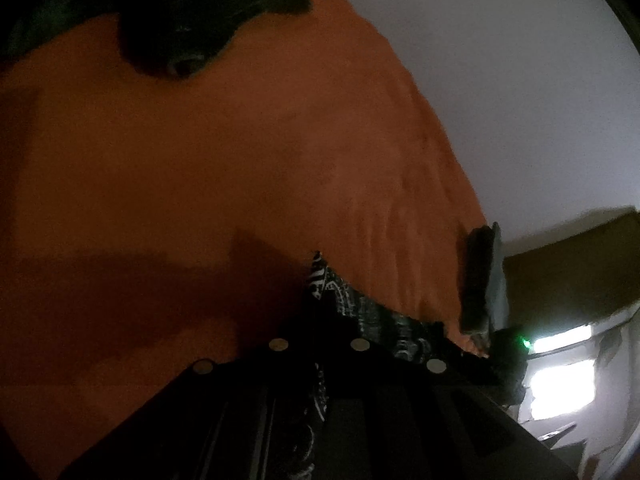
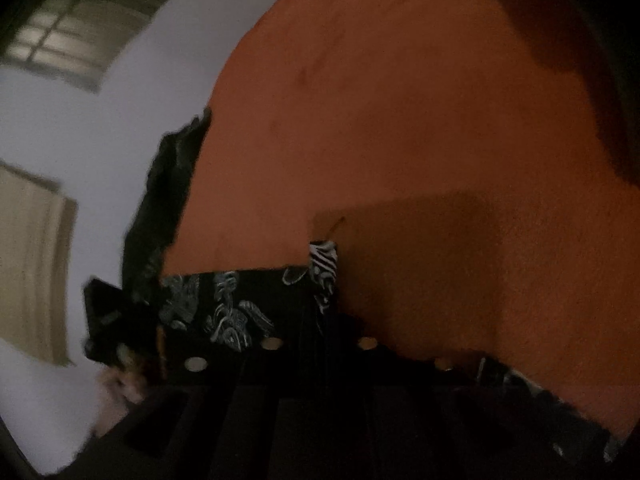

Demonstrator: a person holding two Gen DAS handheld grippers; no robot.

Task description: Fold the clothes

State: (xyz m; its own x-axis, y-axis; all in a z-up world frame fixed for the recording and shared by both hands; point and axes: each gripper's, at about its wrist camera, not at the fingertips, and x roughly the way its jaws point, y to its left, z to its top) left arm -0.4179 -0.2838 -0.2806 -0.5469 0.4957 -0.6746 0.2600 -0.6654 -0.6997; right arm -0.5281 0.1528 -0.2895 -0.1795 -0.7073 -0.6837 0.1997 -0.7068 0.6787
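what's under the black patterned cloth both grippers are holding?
The orange bed cover spreads out beneath and beyond the black patterned cloth. Both the left gripper and right gripper pinch its edge. Whatever lies directly below the hanging cloth is hidden.

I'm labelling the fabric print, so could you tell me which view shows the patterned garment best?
The right wrist view: the patterned garment shows a wide strip with pale leaf prints. The left wrist view shows only a narrow, darker band.

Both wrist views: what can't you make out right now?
- Left gripper: fingers lost in dark, patterned cloth bunched there; grip unclear.
- Right gripper: same, dim and blurred.
- Cloth's full shape: cut off by lower edges.
- Dark heap on orange bed: too dark to identify.
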